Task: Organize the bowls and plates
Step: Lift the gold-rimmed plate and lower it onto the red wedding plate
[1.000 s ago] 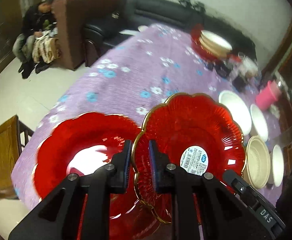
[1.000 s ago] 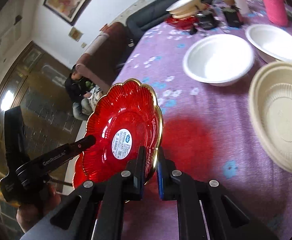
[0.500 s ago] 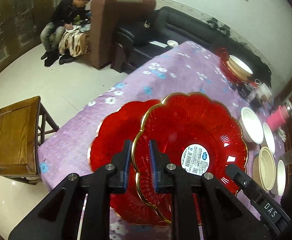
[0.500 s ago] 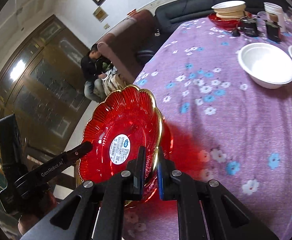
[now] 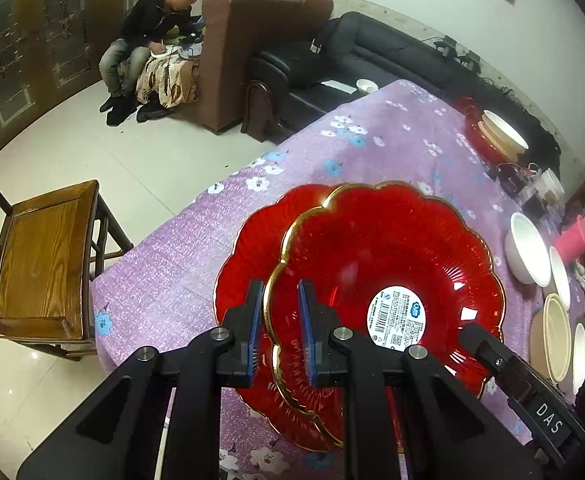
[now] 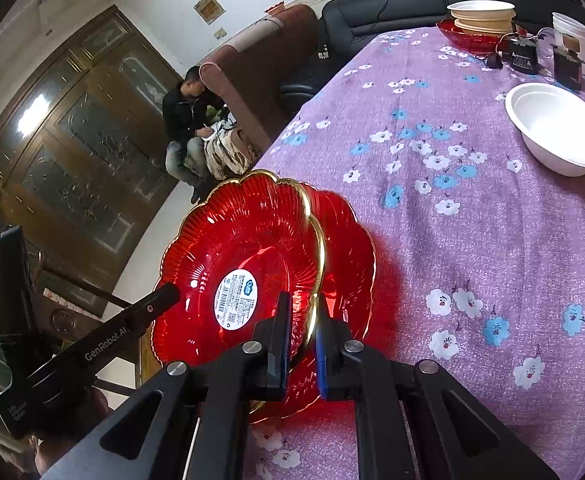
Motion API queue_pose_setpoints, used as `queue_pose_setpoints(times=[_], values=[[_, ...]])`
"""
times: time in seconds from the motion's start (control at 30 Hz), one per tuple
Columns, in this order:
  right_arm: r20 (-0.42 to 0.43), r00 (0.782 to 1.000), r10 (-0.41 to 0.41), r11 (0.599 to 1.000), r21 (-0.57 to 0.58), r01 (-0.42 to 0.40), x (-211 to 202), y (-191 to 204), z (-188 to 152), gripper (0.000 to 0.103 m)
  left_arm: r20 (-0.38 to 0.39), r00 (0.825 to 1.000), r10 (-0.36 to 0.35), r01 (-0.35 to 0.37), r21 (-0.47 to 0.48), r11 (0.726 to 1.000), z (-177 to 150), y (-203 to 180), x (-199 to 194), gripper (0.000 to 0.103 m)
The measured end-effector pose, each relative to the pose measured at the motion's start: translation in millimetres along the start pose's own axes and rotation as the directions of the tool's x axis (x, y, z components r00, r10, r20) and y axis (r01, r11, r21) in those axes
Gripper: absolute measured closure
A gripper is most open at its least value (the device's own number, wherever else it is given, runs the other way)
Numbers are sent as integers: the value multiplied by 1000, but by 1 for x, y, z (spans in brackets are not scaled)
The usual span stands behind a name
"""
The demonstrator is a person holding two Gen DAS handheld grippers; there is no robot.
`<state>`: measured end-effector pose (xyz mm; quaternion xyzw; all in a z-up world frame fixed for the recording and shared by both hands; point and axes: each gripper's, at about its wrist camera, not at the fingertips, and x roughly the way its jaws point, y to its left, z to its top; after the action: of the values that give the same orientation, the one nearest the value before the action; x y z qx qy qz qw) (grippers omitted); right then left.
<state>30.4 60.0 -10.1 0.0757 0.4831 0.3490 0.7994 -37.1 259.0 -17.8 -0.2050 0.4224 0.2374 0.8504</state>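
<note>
A red gold-rimmed flower-shaped plate with a white barcode sticker [image 5: 384, 264] [image 6: 244, 256] is held tilted just above a second red plate [image 5: 252, 248] [image 6: 352, 248] that lies on the purple flowered tablecloth. My left gripper [image 5: 279, 300] is shut on the held plate's left rim. My right gripper [image 6: 302, 312] is shut on its opposite rim. The lower plate is mostly hidden under the held one.
A white bowl [image 6: 556, 132] [image 5: 528, 248], further white bowls [image 5: 560, 276] and a beige bowl [image 5: 556, 336] sit at the right. A far stack of bowls on a red plate [image 6: 480, 16] [image 5: 496, 132], a pink cup [image 5: 576, 236], a wooden chair [image 5: 40, 256] by the table's edge.
Both grippers carried the held plate toward the table's near-left end, so it now overlaps the lying red plate almost fully. The grips have not changed.
</note>
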Motion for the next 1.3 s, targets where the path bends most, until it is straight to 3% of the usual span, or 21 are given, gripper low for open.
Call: queue_pose_setpoints(times=[0.93, 1.3], values=[[-58, 994, -95, 993, -69, 91, 32, 1, 4, 91, -8, 995, 98, -97, 10, 995, -5, -11, 17, 88], [-67, 992, -110, 990, -100, 103, 36, 9, 4, 82, -15, 993, 117, -117, -5, 993, -6, -10, 16, 88]])
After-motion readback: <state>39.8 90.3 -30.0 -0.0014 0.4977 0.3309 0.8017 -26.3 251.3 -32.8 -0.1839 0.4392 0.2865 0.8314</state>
